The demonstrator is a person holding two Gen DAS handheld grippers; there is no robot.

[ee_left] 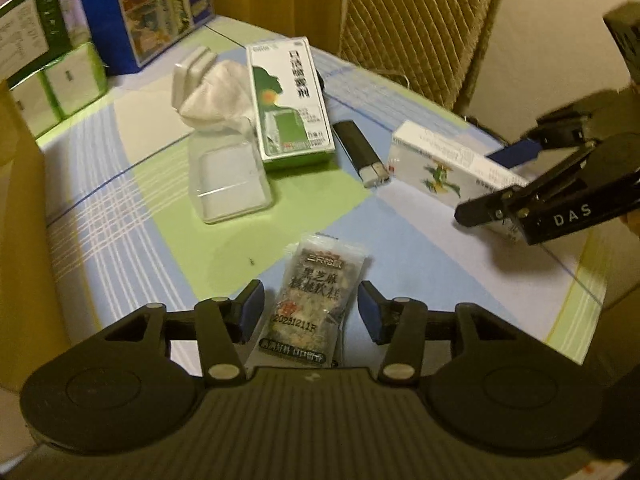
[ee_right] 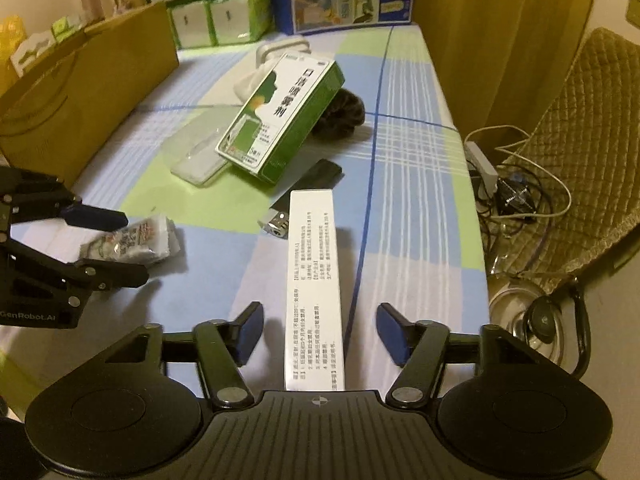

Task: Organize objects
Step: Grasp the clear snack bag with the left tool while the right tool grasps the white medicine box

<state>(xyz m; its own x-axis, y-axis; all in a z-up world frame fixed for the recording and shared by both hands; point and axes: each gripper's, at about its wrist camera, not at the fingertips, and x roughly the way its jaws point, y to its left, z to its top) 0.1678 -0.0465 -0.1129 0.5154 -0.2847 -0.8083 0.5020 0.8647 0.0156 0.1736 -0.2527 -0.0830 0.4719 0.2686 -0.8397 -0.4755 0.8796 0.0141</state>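
The left hand-held gripper (ee_left: 311,312) stands spread wide with a snack packet (ee_left: 320,292) lying flat on the counter (ee_left: 160,216) between its blue pads, neither pad touching the wrapper, so nothing is gripped yet. The right hand-held gripper (ee_right: 320,334) is equally wide open, straddling the near end of a long white medicine box (ee_right: 314,280) that lies on the counter between its fingers, again apart from both pads. By my reading the organizing has barely begun: every loose item lies scattered on the plaid cloth, and both grippers look poised for a first pick. Taking the green-and-white box (ee_left: 290,100) as landmark: it sits tilted near the middle, propped on something dark and fuzzy (ee_right: 342,114) seen behind it in the right wrist view. A crumpled white cloth (ee_left: 212,96) lies just beside it on the far-left side, a clear plastic case (ee_left: 228,178) just in front of it to the left, and a black lighter (ee_left: 360,152) just to its right, between it and the long white medicine box. The snack packet is well in front of it. Beyond it stand tissue packs (ee_left: 60,84) and a blue carton (ee_left: 140,4); a cardboard box wall (ee_right: 80,92) runs along the left, possibly the destination, though I cannot tell. The lighter near the white box's far end could be nudged when that box is lifted.
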